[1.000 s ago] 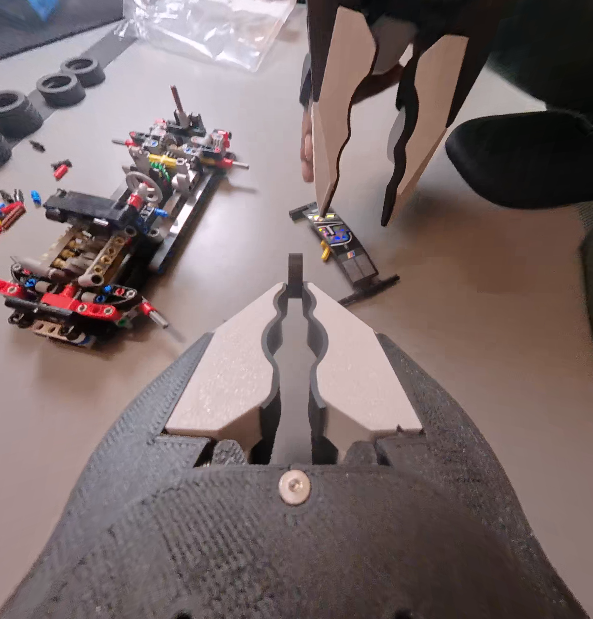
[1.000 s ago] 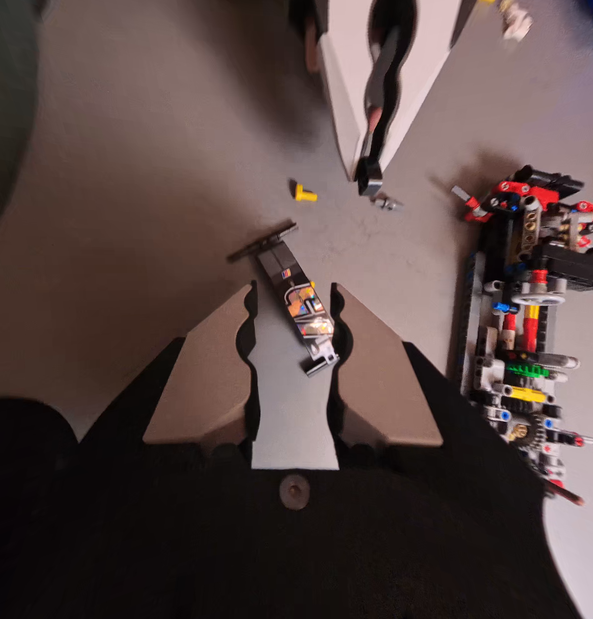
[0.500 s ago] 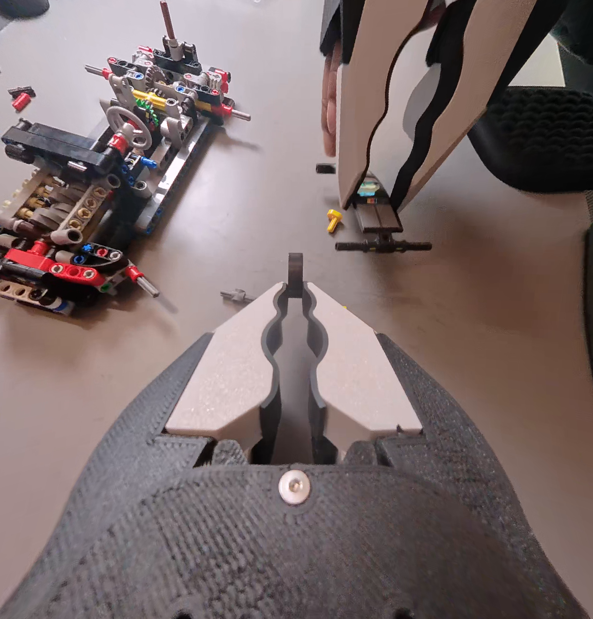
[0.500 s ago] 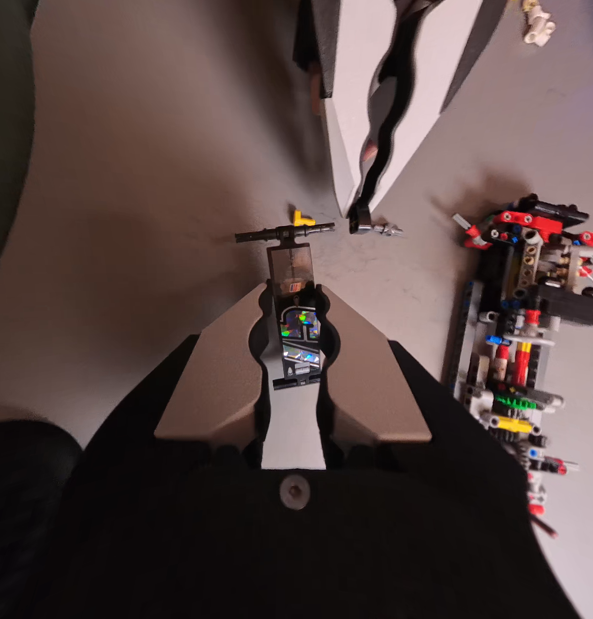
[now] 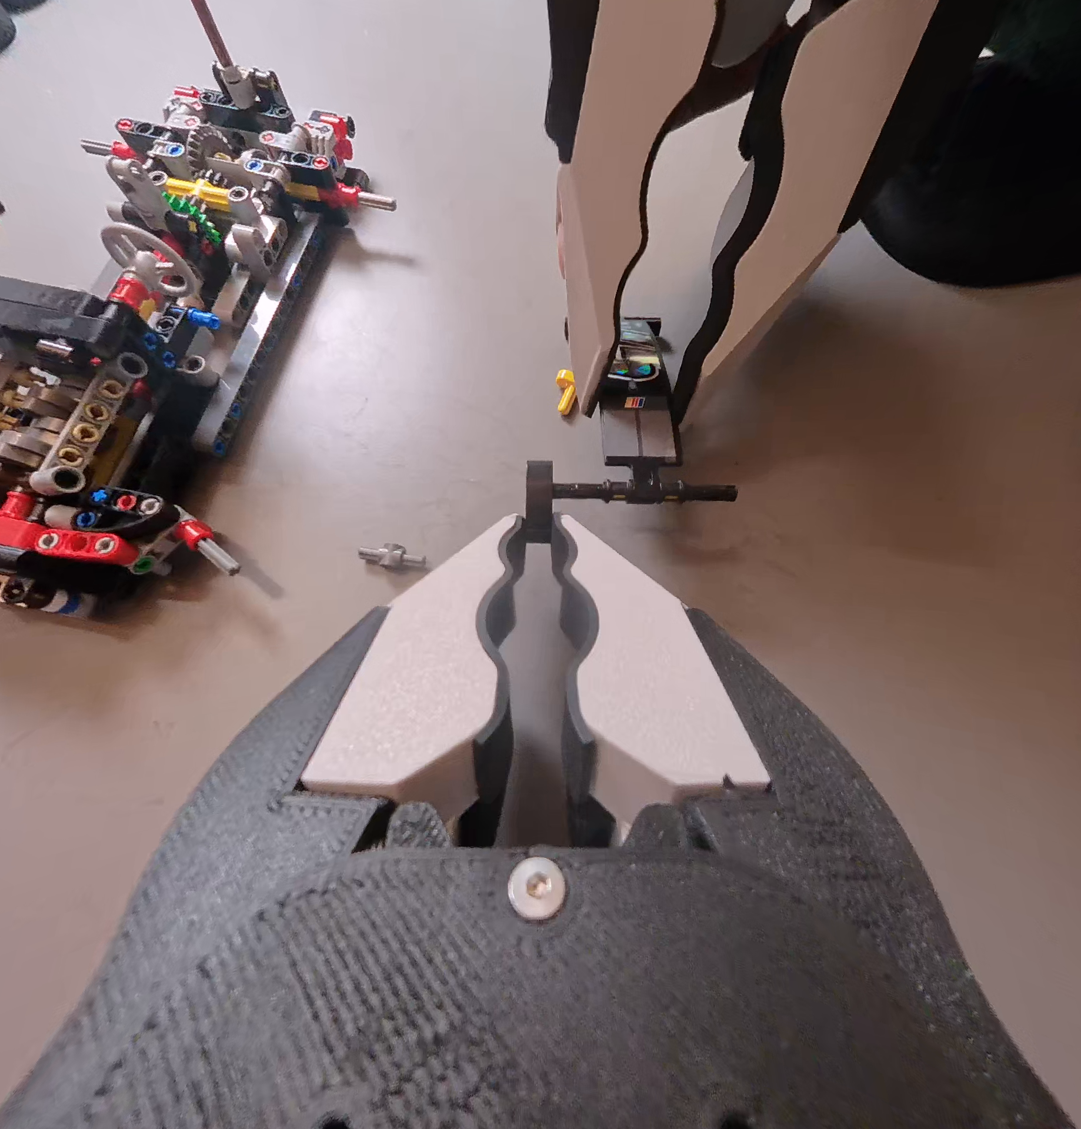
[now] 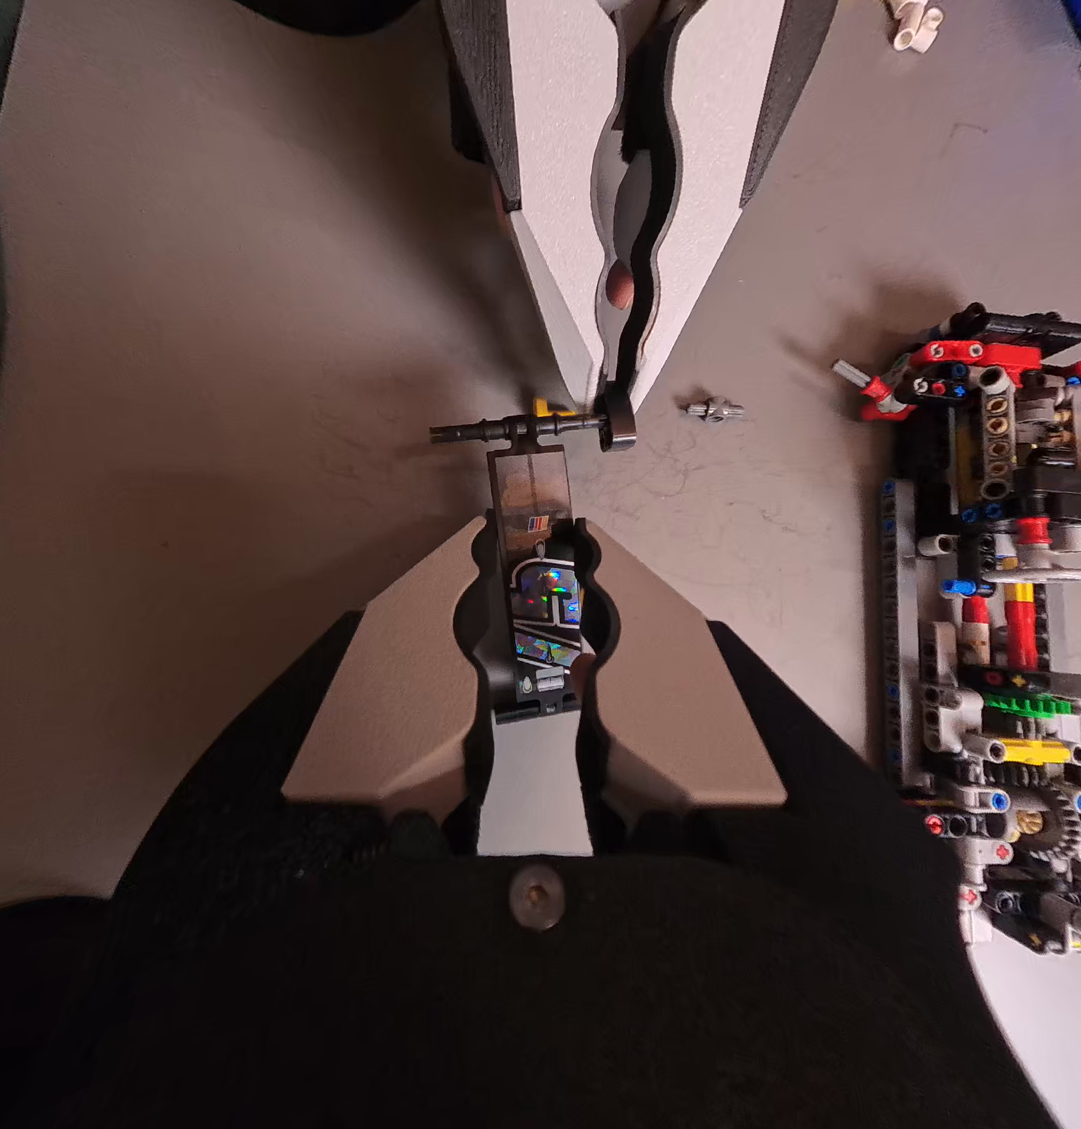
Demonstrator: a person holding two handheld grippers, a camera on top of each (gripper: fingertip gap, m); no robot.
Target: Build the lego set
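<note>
A long black panel (image 6: pixel 535 586) with a shiny holographic sticker lies flat on the grey table (image 6: pixel 220 305), clamped by its long sides between the fingers of the right gripper (image 6: pixel 533 531). From the panel's far end a thin black axle (image 6: pixel 513 426) sticks out crosswise. The left gripper (image 5: pixel 538 525) comes in from the opposite side, its fingers closed on a small black connector (image 5: pixel 538 489) whose round end touches one tip of that axle. In the right wrist view the same connector (image 6: pixel 616 421) shows at the left gripper's tip.

Just beside the axle, on the far side from the right gripper, lies a small yellow pin (image 5: pixel 564 391). A small grey pin (image 6: pixel 714 409) lies on the table a little to the right of the left gripper's tip as the right wrist view shows it.

Well off to the right gripper's right stands the half-built car chassis (image 6: pixel 1002 641), a dense frame of grey, black, red, yellow and green parts, with a grey steering wheel (image 5: pixel 149 256) near its middle.
</note>
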